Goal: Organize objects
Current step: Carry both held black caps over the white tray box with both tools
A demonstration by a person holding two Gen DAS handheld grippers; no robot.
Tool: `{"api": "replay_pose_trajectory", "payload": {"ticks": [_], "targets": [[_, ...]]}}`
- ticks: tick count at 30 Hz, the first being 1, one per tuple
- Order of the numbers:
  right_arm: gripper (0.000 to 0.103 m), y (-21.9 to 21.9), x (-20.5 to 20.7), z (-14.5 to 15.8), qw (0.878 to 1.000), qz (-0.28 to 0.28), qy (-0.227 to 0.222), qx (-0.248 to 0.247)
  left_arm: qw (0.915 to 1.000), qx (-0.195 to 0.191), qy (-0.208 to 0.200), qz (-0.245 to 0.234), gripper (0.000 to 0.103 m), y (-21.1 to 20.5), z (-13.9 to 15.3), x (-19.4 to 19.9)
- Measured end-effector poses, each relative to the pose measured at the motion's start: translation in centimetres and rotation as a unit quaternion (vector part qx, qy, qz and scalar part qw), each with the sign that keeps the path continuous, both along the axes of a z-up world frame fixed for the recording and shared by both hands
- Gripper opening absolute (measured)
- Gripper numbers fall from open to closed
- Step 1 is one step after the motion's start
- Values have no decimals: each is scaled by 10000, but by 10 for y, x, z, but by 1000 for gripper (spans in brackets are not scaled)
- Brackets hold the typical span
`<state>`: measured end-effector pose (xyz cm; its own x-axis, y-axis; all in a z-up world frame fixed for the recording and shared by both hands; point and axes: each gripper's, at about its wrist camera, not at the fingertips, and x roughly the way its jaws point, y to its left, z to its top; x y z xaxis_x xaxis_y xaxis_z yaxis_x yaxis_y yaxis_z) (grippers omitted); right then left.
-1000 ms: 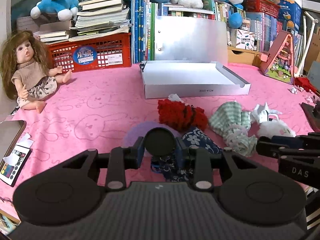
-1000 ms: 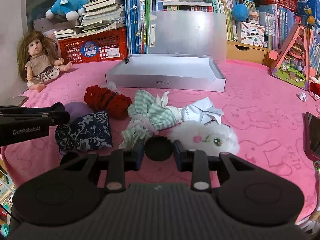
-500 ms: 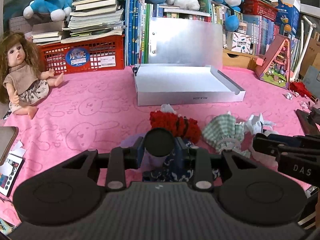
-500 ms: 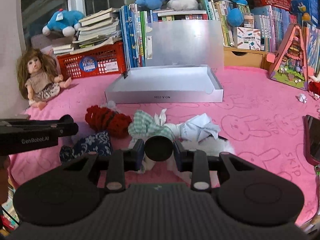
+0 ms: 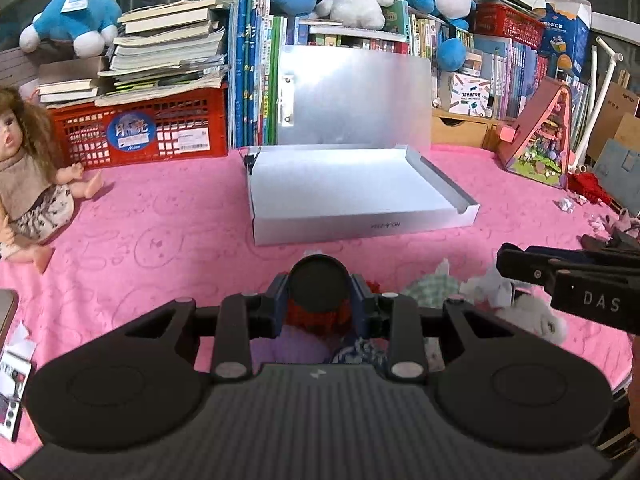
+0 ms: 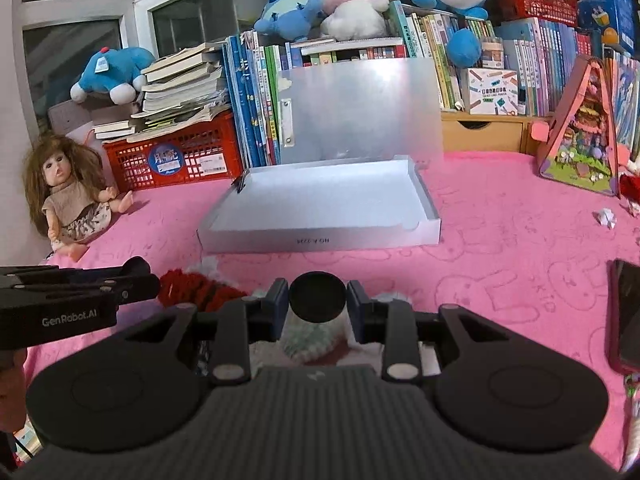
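A row of small doll clothes lies on the pink cloth before an open silver box (image 5: 356, 184), which also shows in the right wrist view (image 6: 320, 204). A red knitted piece (image 5: 320, 318) sits between the fingers of my open left gripper (image 5: 318, 304), with a purple piece (image 5: 288, 350) and a blue floral piece (image 5: 360, 354) below it. A green checked piece (image 6: 312, 338) lies under my open right gripper (image 6: 317, 304). The red piece (image 6: 196, 288) is to its left. White fluffy pieces (image 5: 532, 316) lie at the right.
A doll (image 6: 68, 196) sits at the far left. A red basket (image 5: 140, 128) with books, upright books and plush toys line the back. A toy house (image 6: 580, 136) stands at the right. A phone (image 6: 626, 316) lies at the right edge.
Both grippers have risen and moved forward over the clothes toward the box. The clothes now sit lower in both views, partly hidden by the gripper bodies.
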<state>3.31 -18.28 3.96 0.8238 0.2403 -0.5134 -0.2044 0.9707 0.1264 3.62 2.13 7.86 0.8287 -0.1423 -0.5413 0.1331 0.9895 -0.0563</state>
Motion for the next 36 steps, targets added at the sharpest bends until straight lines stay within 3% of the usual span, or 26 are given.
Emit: {"api": "replay_pose_trajectory", "payload": {"ticks": [9,13,18,27,36], "targets": [[36,-11,36,21,10000,-73,-10,-67,9997,-174,100,-164,37,9,24,42],[36,-15,54,27,9999,-77,17,-150,9999,-46,70,-112,37,10,33,61],[36,-21,81,37,9996,-108,77,-245,9994,-147,305,-50,37,17,37,88],[36,-20,148,45,9982,92,525,-285,9973,-296,672,0,37,15,40,156],[36,-16,216,26,9938,154,1103,-59,9937,-360,1054,156,37,-3,20,229]]}}
